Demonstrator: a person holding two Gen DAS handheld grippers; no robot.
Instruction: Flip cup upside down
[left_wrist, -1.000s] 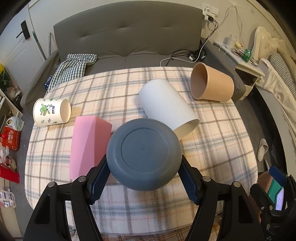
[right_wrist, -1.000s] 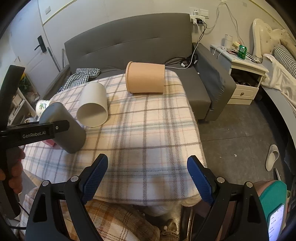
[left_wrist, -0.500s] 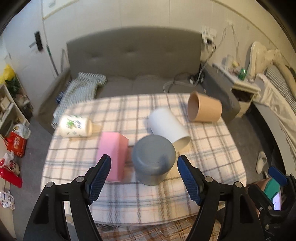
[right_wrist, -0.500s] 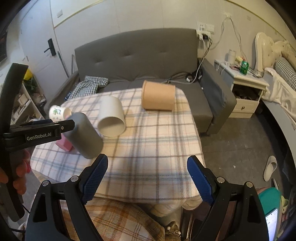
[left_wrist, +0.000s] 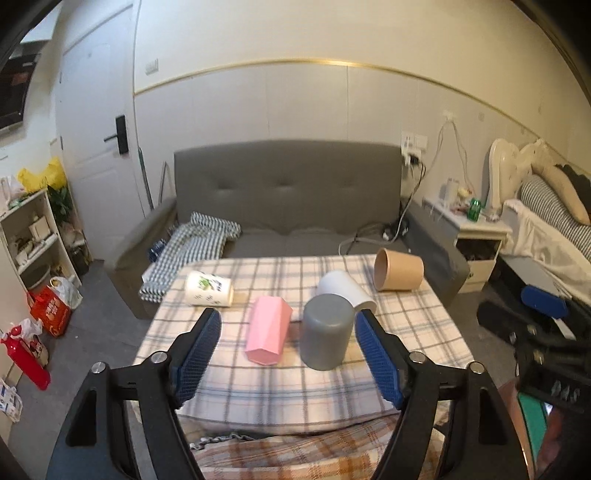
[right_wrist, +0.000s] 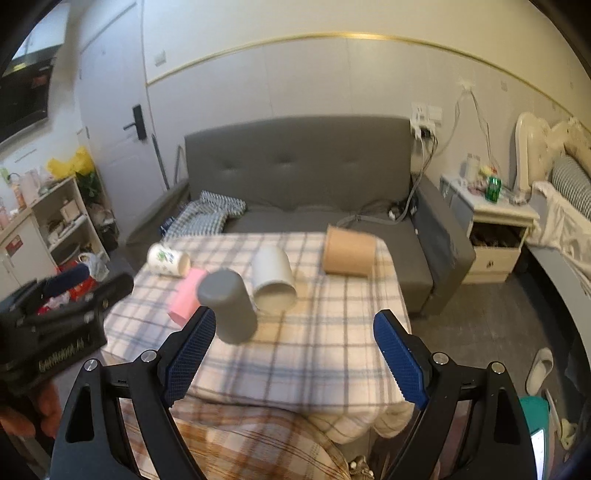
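Left wrist view: dark grey plastic cylindrical cup (left_wrist: 325, 338), base-up on the checked-cloth desk (left_wrist: 424, 332) beside a pink faceted cup (left_wrist: 268, 329); left gripper (left_wrist: 288, 356) fingers apart, empty. Likely light, rigid, smooth; grip mid-wall.
Right wrist view: right gripper (right_wrist: 291, 360) fingers apart, empty.

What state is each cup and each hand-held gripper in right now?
Grey cup: upside down on the table, closed base up, released.
Pink cup: lying on its side.
White cup: on its side, mouth toward the camera.
Tan cup: on its side.
Patterned cup: on its side.
Left hand-held gripper: open, empty.
Right hand-held gripper: open, empty.
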